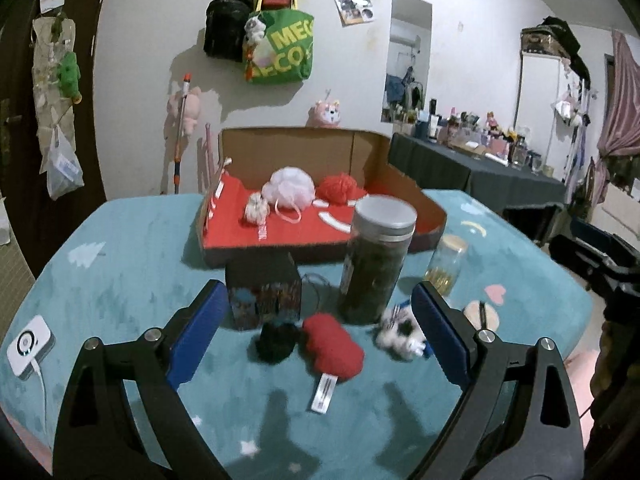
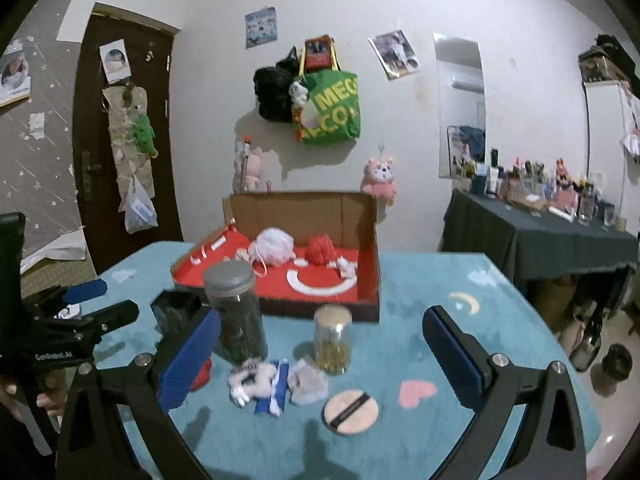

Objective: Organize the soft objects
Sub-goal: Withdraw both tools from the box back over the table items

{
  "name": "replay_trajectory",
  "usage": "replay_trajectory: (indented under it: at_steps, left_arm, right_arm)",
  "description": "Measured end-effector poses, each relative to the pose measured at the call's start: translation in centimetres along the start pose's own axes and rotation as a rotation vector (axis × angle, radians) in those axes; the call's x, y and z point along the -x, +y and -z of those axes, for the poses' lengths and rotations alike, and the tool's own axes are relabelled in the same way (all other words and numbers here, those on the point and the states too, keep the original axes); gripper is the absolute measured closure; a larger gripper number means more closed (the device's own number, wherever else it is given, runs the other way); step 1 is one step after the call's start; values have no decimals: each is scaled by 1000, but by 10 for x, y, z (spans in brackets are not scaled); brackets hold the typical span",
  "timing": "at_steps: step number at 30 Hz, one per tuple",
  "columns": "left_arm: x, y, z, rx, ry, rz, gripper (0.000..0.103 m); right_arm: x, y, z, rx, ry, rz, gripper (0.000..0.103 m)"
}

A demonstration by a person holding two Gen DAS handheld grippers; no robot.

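My left gripper (image 1: 320, 336) is open over the teal table top, its blue pads wide apart. Between and just beyond them lie a red plush (image 1: 334, 346) with a white tag and a black pom-pom (image 1: 276, 340). A white-and-black fluffy toy (image 1: 400, 330) lies by the right pad. My right gripper (image 2: 320, 364) is also open and holds nothing. Ahead of it lie the fluffy toy (image 2: 252, 380), a blue-and-white cloth (image 2: 276, 394), a pale pouch (image 2: 308, 384) and a round powder puff (image 2: 351, 412). The red-lined cardboard box (image 1: 424, 204) holds a white bath pouf (image 1: 292, 186), a red pom-pom (image 1: 340, 186) and a small white toy (image 1: 256, 208).
A tall grey-lidded jar (image 1: 376, 256), a small jar of gold bits (image 1: 444, 264) and a dark printed box (image 1: 264, 292) stand between the soft things and the cardboard box. A white device (image 1: 28, 346) with a cable lies at the table's left edge. A cluttered dark side table (image 2: 540, 240) stands to the right.
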State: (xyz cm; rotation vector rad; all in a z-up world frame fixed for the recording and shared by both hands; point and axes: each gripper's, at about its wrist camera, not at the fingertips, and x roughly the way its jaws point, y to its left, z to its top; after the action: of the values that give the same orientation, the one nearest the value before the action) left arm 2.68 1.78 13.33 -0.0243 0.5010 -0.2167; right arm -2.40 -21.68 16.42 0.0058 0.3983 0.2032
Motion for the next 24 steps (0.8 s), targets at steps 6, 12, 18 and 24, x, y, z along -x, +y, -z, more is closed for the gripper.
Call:
replay_trajectory:
  at_steps: [6, 12, 18, 24]
  left_arm:
    - [-11, 1, 23, 2, 51, -8, 9]
    - [-26, 7, 41, 6, 107, -27, 9]
    - [-43, 17, 48, 3, 158, -54, 9]
    - [-63, 30, 49, 12, 215, -71, 10]
  right_arm:
    - [-15, 3, 32, 11, 43, 38, 0]
    - [-38, -5, 58, -14, 136, 45, 0]
    - [-58, -19, 72, -49, 203, 53, 0]
    - [-75, -29, 79, -62, 260, 52, 0]
